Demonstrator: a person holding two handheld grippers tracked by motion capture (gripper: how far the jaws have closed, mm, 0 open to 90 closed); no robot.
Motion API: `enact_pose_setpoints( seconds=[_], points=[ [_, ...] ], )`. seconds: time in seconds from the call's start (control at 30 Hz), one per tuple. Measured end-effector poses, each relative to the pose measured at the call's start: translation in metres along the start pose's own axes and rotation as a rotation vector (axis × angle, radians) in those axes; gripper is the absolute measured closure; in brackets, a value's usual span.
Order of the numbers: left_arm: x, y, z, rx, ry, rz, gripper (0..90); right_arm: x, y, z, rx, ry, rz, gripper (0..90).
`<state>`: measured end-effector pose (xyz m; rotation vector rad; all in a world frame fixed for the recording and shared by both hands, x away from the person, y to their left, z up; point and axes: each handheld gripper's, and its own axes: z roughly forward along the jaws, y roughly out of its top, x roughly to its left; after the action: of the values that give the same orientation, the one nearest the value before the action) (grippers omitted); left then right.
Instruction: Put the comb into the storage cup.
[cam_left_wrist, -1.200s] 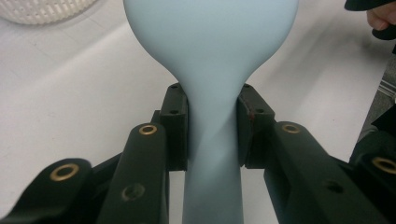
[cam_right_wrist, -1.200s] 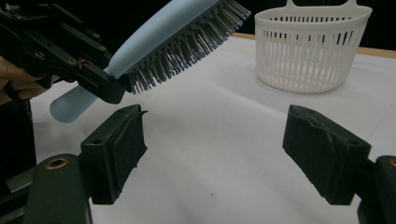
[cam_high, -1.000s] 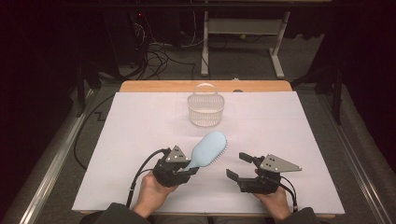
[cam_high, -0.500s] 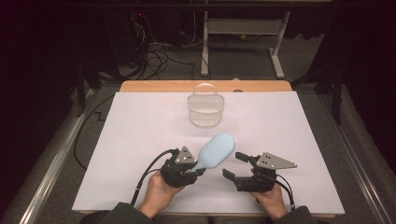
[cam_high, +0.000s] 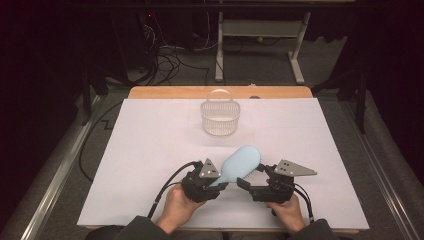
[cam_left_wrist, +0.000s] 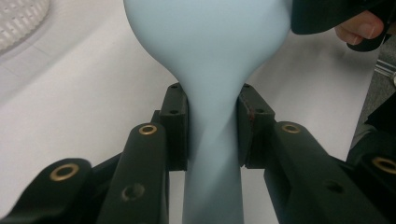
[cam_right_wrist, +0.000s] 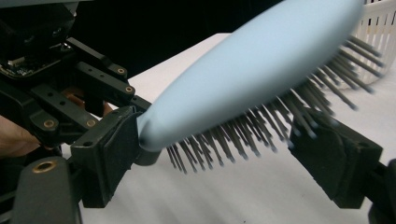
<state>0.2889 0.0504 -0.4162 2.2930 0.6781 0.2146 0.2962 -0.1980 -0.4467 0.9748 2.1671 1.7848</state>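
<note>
My left gripper (cam_high: 219, 184) (cam_left_wrist: 212, 130) is shut on the narrow handle of a light blue hairbrush (cam_high: 241, 162) (cam_left_wrist: 205, 60), which it holds above the white table cover (cam_high: 150, 150). The oval head points up and to the right, bristles toward my right gripper (cam_high: 251, 176) (cam_right_wrist: 219, 158). That gripper's jaws have just been opening. The brush head (cam_right_wrist: 252, 79) lies between them, with its bristle tips near one pad (cam_right_wrist: 327, 163). The other pad (cam_right_wrist: 114, 154) sits by the brush's neck. Neither pad clamps the brush.
A clear white plastic basket (cam_high: 220, 118) (cam_right_wrist: 379, 23) with a handle stands at the back middle of the table. A wooden table edge (cam_high: 165, 92) shows behind the cover. Metal rails (cam_high: 55, 175) run along both sides, with cables on the floor beyond.
My left gripper has carried the brush to the right, so its head now lies between the right gripper's jaws. The right hand has barely moved.
</note>
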Motion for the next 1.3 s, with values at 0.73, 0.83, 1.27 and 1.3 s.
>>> enact_pose_setpoints(
  seconds=[0.73,0.83,1.27,1.3],
  points=[
    [-0.009,0.011,0.006,-0.017,0.001,0.023,67.1,-0.006,0.008,0.005,0.056,0.035,0.070,21.9],
    [-0.009,0.012,0.006,-0.019,0.002,0.027,67.1,-0.006,0.010,0.004,0.058,0.044,0.077,24.3],
    [-0.010,0.014,0.004,-0.021,0.024,0.037,67.1,-0.008,0.016,0.005,0.083,0.101,0.145,37.3],
    [-0.010,0.014,0.004,-0.020,0.027,0.039,67.2,-0.008,0.016,0.004,0.082,0.104,0.148,38.1]
  ],
)
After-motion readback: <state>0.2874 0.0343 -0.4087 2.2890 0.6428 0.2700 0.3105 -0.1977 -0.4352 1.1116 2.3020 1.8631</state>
